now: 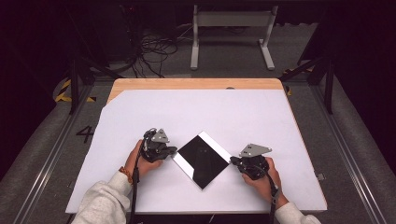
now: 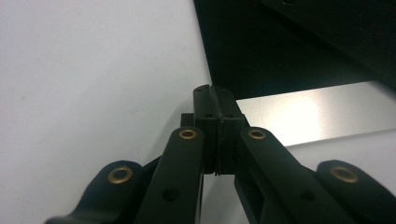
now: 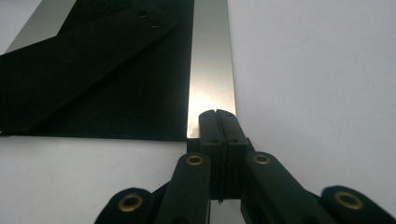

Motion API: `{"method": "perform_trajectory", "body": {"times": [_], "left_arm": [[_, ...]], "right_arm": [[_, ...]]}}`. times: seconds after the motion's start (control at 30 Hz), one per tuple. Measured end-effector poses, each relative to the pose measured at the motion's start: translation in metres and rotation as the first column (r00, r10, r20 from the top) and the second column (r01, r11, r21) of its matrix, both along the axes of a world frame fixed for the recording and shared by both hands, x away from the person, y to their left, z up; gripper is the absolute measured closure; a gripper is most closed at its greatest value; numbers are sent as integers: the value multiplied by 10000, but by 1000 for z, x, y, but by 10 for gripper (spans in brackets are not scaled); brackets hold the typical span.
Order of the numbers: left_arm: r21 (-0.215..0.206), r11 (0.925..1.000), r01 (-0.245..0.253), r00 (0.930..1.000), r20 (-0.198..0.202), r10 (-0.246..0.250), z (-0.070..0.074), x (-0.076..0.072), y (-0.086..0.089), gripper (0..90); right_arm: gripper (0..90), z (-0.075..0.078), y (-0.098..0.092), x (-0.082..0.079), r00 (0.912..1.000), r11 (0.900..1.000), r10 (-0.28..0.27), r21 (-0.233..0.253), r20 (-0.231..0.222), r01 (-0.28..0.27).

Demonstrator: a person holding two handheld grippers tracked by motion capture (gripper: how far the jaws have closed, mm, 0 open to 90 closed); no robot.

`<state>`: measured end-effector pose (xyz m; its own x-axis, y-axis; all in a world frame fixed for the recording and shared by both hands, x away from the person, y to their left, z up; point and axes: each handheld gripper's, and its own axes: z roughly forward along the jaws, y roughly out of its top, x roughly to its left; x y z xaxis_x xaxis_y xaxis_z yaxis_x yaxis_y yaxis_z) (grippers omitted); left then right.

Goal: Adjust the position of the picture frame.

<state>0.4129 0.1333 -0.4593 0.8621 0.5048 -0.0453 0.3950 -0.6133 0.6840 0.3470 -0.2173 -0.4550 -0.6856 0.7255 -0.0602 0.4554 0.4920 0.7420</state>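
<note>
A flat black square panel (image 1: 203, 158) with bright silver strips along two edges lies cornerwise on the white mat (image 1: 210, 112). My left gripper (image 1: 173, 151) is at its left corner; in the left gripper view the jaws are pressed together, tips (image 2: 212, 91) at the end of the silver strip (image 2: 317, 112), beside the black face (image 2: 280, 46). My right gripper (image 1: 232, 161) is at the panel's right corner. In the right gripper view its jaws are also shut, tips (image 3: 215, 114) resting over the near end of the other silver strip (image 3: 210, 70). Nothing is held between either pair.
The mat covers a wooden table (image 1: 196, 84) whose far edge shows bare wood. Beyond it on the floor stand a grey metal frame (image 1: 231, 28) and a tangle of cables (image 1: 154, 51). A person's hands and light sleeves come in from the near edge.
</note>
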Motion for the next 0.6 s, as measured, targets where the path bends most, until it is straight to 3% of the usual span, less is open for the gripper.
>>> {"method": "perform_trajectory", "body": {"times": [0.27,0.43,0.6], "left_arm": [[-84,9999,108,9997,-199,-109,0,-9,8,900],[69,9999,140,9999,-69,-139,0,-12,9,898],[-134,9995,290,9993,-225,-293,-1,-16,13,898]], "right_arm": [[900,-1,8,12,9992,9995,-295,-129,283,299],[900,-2,11,5,9998,9996,52,-295,180,-47],[900,-2,14,-3,9989,9985,467,-290,-6,-467]]}}
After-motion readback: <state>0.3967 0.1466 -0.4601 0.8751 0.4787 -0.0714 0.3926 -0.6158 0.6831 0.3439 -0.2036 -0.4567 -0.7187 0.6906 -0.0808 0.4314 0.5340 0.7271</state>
